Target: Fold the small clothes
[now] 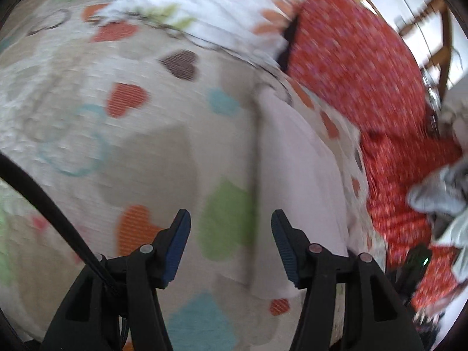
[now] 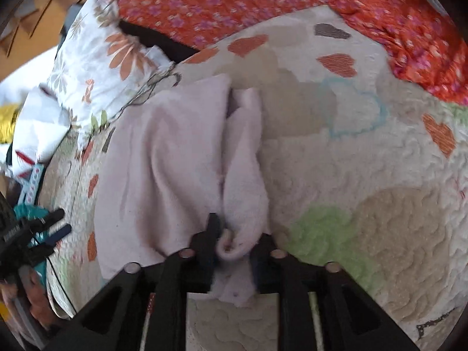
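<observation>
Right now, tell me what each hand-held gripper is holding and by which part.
The right hand-held gripper pinches the pale pink garment at a bunched, rolled edge nearest the camera. The left hand-held gripper is open over the heart-print quilt, holding nothing.

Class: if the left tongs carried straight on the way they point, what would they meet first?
Probably the heart-patterned quilt: the left tongs stand open and empty above it, its green heart between them; depth is unclear.
</observation>
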